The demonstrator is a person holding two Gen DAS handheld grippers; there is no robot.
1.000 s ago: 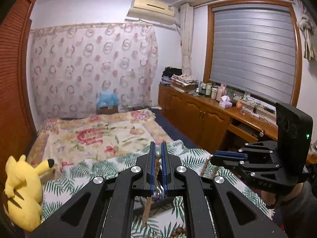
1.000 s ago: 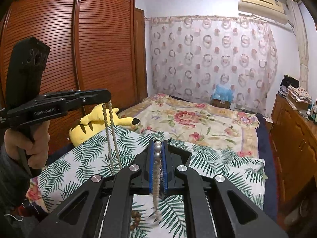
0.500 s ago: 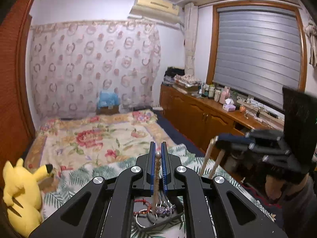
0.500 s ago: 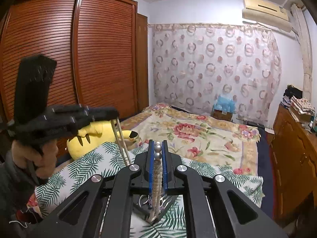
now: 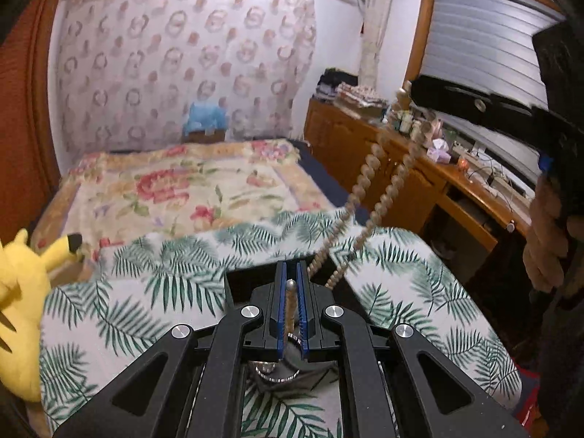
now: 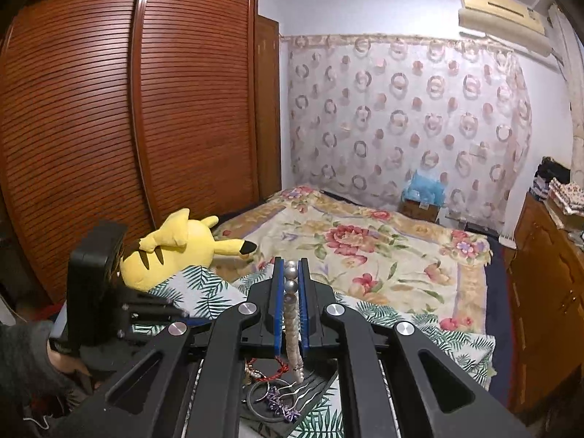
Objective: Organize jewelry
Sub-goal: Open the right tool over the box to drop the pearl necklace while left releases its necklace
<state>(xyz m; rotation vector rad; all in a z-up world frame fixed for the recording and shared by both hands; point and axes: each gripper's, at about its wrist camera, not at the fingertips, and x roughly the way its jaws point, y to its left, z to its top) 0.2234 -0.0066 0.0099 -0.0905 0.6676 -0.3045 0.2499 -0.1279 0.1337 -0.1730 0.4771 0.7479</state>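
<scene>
My left gripper is pinched tight on a bead necklace. A silver bead pokes up between its blue pads. From my left camera, two rows of tan beads climb up and to the right, through the air, to my right gripper. That one is high up, near the window blind, and my right hand holds its handle. It looks a bit blurry.

From my right camera, my right gripper is squeezed on the same necklace too. Two round silver beads sit at the tip, and pale beads hang down below them. Under those beads is a dark tray with more jewelry in it: a red string bracelet, a dark ring and a little purple piece. The tray rests on a palm leaf cloth.

My left gripper shows low on the left side there, with my left hand under it. I cannot see its tips well in that view.

A yellow plush toy lies on the bed, next to the brown wardrobe. A flower blanket covers the bed farther back.
</scene>
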